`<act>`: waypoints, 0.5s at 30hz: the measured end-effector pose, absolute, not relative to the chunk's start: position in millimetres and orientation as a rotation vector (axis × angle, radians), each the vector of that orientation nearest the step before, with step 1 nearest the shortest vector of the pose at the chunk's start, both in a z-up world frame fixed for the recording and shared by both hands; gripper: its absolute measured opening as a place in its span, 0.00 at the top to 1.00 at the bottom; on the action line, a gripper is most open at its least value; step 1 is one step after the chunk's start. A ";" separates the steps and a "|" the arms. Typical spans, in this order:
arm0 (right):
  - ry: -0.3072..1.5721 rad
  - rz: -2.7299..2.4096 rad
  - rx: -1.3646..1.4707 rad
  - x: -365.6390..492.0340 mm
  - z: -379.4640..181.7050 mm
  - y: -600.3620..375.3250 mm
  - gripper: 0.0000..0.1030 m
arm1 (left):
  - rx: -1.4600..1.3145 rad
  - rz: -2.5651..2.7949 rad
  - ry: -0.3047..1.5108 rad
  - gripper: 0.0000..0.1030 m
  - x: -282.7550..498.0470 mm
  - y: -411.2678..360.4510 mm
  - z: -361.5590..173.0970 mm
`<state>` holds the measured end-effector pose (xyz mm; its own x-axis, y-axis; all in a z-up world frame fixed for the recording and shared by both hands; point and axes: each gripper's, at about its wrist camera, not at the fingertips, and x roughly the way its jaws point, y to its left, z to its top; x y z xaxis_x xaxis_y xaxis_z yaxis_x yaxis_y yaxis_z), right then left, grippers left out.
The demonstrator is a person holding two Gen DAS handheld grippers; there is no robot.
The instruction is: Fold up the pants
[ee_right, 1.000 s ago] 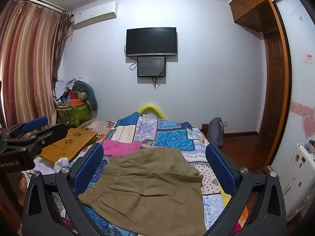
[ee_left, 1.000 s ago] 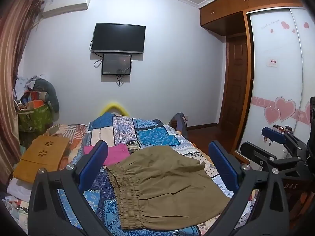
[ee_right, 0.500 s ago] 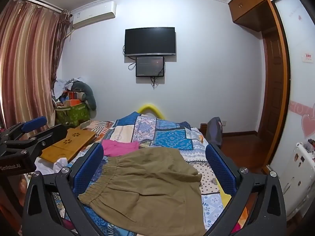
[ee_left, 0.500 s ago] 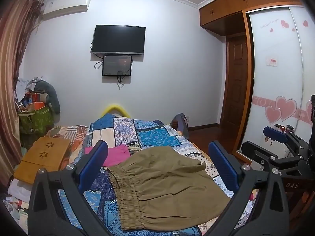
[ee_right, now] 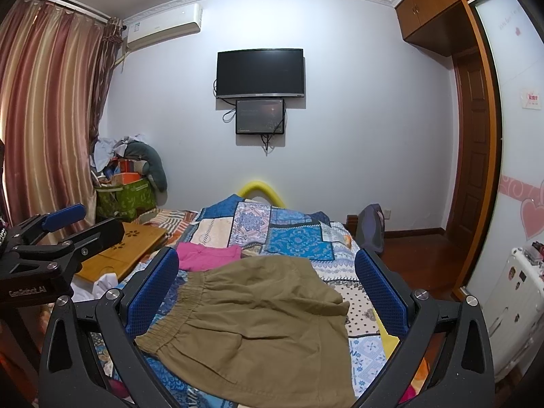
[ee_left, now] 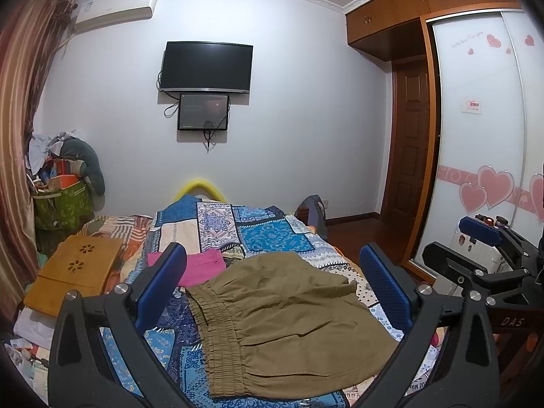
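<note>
Olive-brown pants [ee_left: 285,319] lie on the patchwork bedspread [ee_left: 265,234], elastic waistband toward the left; they also show in the right wrist view [ee_right: 258,323]. My left gripper [ee_left: 272,285] is open and empty, held above the near part of the pants. My right gripper [ee_right: 267,289] is open and empty, also above the pants. Each gripper appears at the edge of the other's view: the right one [ee_left: 482,255] and the left one [ee_right: 64,234].
A pink garment [ee_left: 200,267] lies on the bed just beyond the pants. A wooden lap tray [ee_left: 74,275] rests at the bed's left. A green bag of clutter [ee_left: 63,200] stands by the curtain. A wardrobe [ee_left: 482,136] and door are right; a white suitcase [ee_right: 510,306] stands beside the bed.
Both grippers stay open and nearly still. The views have shifted only slightly.
</note>
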<state>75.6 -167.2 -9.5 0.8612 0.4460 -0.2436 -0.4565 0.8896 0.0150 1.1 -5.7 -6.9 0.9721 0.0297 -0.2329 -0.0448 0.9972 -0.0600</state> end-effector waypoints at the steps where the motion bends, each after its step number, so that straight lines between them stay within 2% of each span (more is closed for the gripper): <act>1: 0.245 0.473 -0.044 75.1 -9.6 -166.4 0.00 | -0.065 0.039 0.234 0.00 0.9 -5.7 -6.8; 15: 0.236 0.470 -0.042 72.6 -7.4 -165.1 0.00 | -0.071 0.041 0.235 0.00 1.0 -5.3 -5.2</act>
<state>72.6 -165.1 -7.4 0.8650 0.4435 -0.2347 -0.4532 0.8913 0.0140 1.0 -5.3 -5.2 0.9718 0.0322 -0.2337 -0.0487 0.9967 -0.0651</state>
